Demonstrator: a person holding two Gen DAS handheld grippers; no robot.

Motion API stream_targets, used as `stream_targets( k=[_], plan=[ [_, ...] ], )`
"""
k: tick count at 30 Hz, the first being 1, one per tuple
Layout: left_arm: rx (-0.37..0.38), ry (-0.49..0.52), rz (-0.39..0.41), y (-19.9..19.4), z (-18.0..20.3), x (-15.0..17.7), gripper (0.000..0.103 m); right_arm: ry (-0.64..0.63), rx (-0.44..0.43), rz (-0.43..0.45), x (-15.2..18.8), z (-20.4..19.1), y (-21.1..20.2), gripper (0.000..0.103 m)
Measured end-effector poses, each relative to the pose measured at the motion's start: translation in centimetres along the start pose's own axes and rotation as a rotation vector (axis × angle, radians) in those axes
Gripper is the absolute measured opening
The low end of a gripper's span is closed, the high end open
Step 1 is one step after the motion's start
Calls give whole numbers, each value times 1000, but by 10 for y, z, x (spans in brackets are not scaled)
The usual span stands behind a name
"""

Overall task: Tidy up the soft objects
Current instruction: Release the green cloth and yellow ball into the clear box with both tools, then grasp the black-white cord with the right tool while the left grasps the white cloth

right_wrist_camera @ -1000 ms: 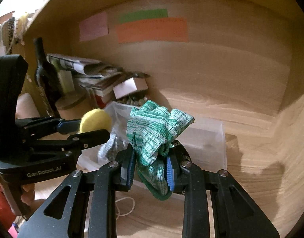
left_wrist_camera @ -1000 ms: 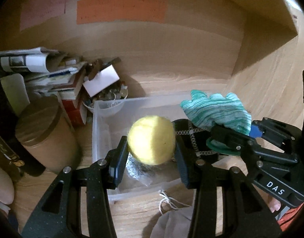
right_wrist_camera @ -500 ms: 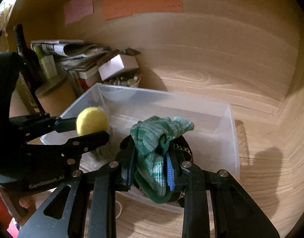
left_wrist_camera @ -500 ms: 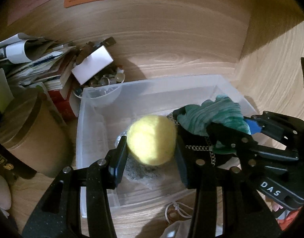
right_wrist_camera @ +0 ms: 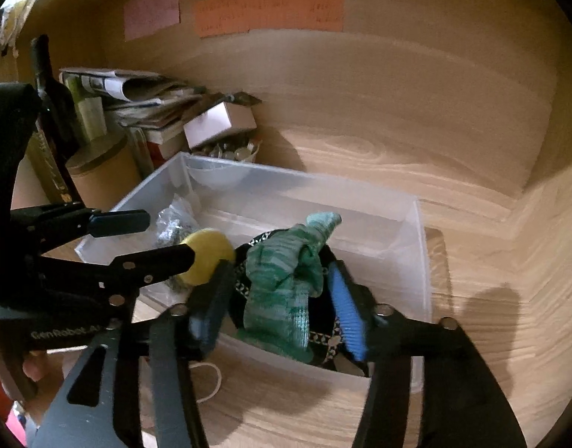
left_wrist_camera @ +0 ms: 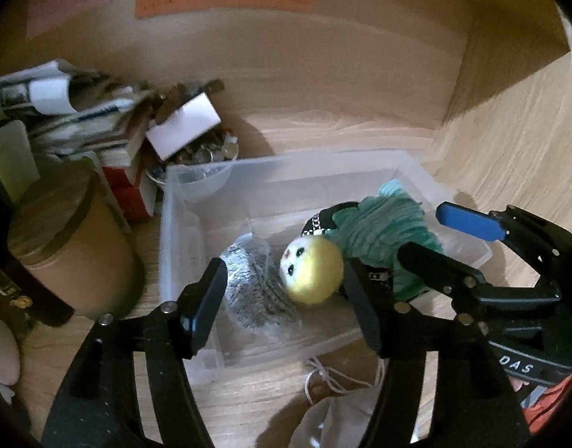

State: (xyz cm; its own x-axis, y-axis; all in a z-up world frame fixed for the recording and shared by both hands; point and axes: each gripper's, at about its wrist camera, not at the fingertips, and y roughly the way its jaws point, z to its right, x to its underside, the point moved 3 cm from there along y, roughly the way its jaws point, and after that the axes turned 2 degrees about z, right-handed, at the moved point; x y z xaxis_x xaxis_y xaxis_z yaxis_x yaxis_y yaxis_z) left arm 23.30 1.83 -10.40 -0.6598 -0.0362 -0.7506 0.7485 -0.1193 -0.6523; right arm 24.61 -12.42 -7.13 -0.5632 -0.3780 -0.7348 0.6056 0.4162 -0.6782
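Note:
A clear plastic bin (left_wrist_camera: 181,224) (right_wrist_camera: 416,224) stands on the wooden shelf. A yellow plush ball with a white face (left_wrist_camera: 311,270) (right_wrist_camera: 207,257) lies in it between the spread fingers of my left gripper (left_wrist_camera: 286,291), which is open. A green knitted cloth (left_wrist_camera: 383,231) (right_wrist_camera: 286,287) lies in the bin on a black item with a chain. My right gripper (right_wrist_camera: 282,298) is open around the cloth, its blue pads apart. A crinkled silvery bag (left_wrist_camera: 248,283) lies at the bin's left.
A brown cylinder box (left_wrist_camera: 65,246), a stack of papers and books (left_wrist_camera: 73,119), a white box over a bowl of small items (left_wrist_camera: 189,130) and a dark bottle (right_wrist_camera: 50,112) crowd the left. A beige drawstring bag (left_wrist_camera: 334,414) lies in front of the bin.
Both grippers lowered into the bin and opened. The yellow ball and the green cloth were let go and now rest inside the bin.

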Motion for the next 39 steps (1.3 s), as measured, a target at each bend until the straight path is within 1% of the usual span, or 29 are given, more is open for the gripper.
stream_targets(
  k=[2, 4, 6, 8, 9, 13, 16, 21, 25, 30, 32, 34, 39],
  plan=[
    [-7, 7, 29, -12, 1, -1, 73, -10, 12, 17, -1, -2, -7, 55],
    [-16, 14, 56, -23, 1, -1, 79, -19, 17, 37, -1, -3, -17, 60],
    [-28, 18, 73, -32, 0, 1, 88, -21, 23, 59, -1, -3, -26, 73],
    [-35, 21, 88, -42, 1, 4, 94, -28, 25, 82, 1, -5, -36, 77],
    [-35, 22, 92, -46, 1, 6, 96, -35, 29, 93, 2, -7, -41, 78],
    [-22, 28, 93, -56, 2, 18, 98, -52, 36, 112, 10, -11, -56, 79],
    [-12, 38, 76, -60, 5, 32, 100, -56, 35, 120, 20, -12, -67, 82],
    [10, 52, 41, -61, 12, 55, 100, -48, 29, 109, 38, -14, -76, 83],
    [31, 42, 2, -55, 17, 72, 100, -31, 17, 75, 59, -16, -79, 83],
    [54, 29, -66, -45, 20, 95, 100, -3, 1, 7, 93, -15, -81, 81],
    [63, 35, -81, -44, 22, 103, 100, 8, -2, -28, 108, -13, -81, 81],
    [64, 44, -89, -41, 23, 108, 100, 20, -9, -57, 120, -13, -83, 79],
    [66, 50, -116, -33, 29, 115, 100, 29, -26, -113, 142, -14, -86, 66]
  ],
)
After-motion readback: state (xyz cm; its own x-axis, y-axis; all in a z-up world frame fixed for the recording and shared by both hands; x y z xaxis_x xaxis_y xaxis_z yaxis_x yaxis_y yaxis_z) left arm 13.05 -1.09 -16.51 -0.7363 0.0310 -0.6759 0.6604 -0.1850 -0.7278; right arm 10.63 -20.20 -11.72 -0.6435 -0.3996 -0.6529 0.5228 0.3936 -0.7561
